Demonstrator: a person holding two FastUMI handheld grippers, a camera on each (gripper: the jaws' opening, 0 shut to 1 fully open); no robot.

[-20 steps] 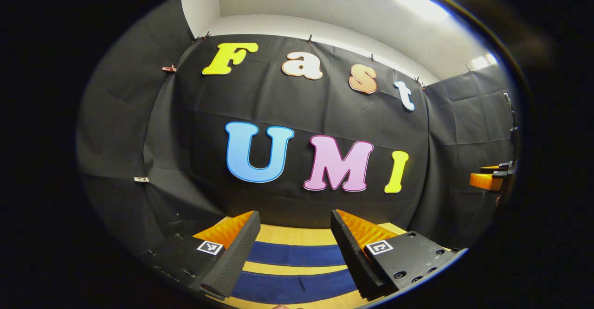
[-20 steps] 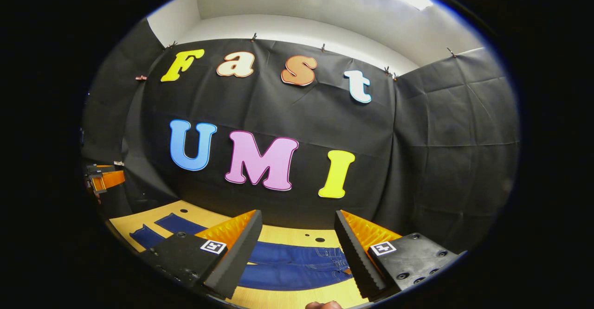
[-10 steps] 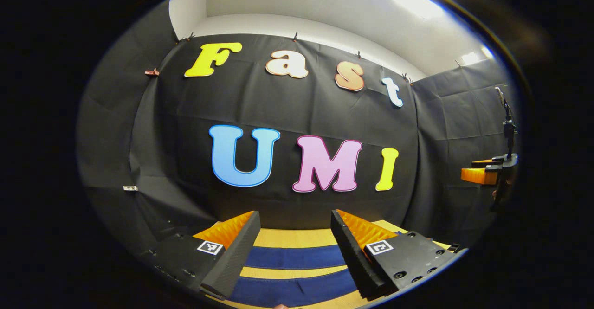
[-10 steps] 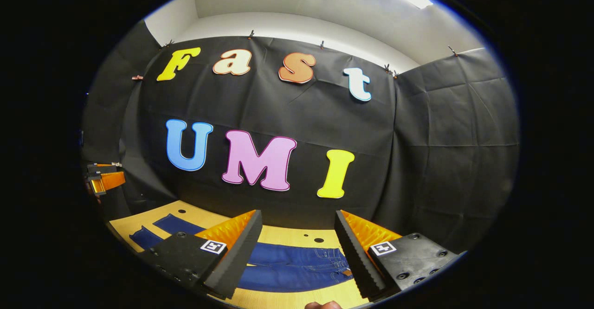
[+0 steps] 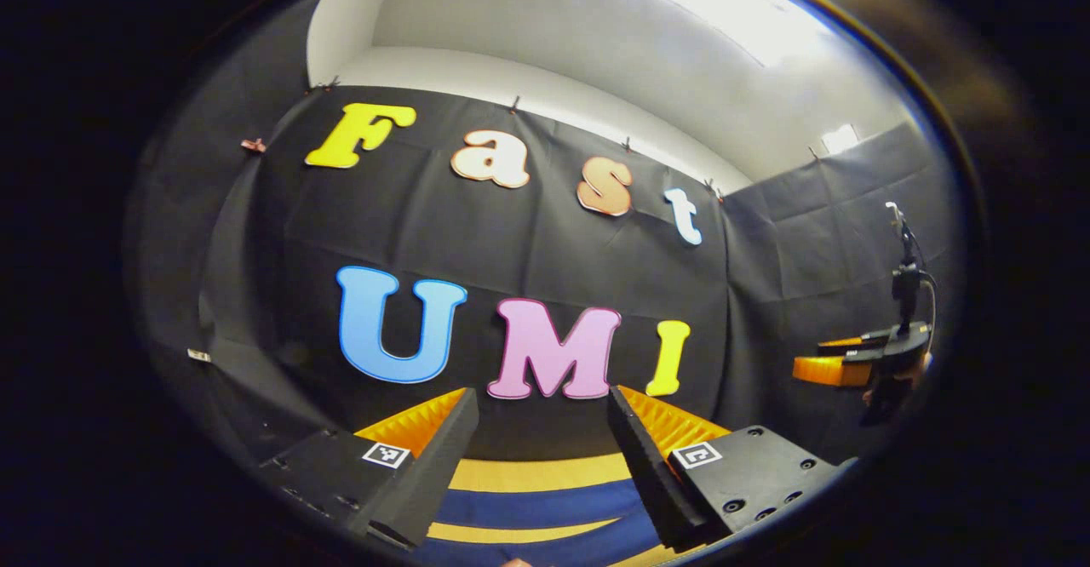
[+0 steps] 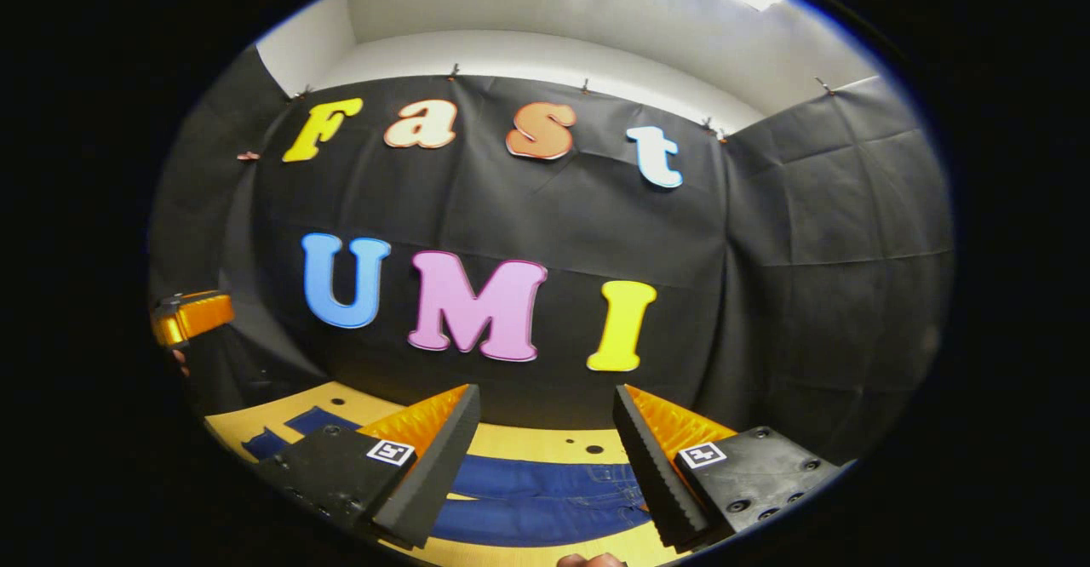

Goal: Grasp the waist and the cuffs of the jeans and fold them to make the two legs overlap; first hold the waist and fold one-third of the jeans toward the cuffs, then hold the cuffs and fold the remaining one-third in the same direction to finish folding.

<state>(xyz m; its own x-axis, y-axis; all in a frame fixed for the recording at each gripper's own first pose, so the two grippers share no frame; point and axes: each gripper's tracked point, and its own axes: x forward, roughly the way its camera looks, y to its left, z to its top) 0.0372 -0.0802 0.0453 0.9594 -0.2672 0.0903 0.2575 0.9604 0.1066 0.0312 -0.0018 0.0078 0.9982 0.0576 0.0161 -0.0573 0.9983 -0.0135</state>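
Note:
Blue jeans lie flat on a yellow wooden table. In the left gripper view the two legs [image 5: 545, 506] run as blue bands below my left gripper [image 5: 542, 409], which hangs open above them with nothing between its fingers. In the right gripper view the waist end of the jeans [image 6: 553, 499] lies below my right gripper [image 6: 545, 405], also open and holding nothing; the cuffs [image 6: 294, 431] reach to the left. The right gripper [image 5: 839, 369] shows far right in the left gripper view, and the left gripper [image 6: 192, 316] far left in the right gripper view.
The table [image 6: 528, 443] has small round holes [image 6: 594, 449] near its back edge. Black cloth walls close the booth behind and at both sides. A fingertip [image 6: 588, 560] shows at the bottom edge of the right gripper view.
Both views have tilted upward, the left one more: less of the table and jeans shows under the left gripper. Both grippers stay open.

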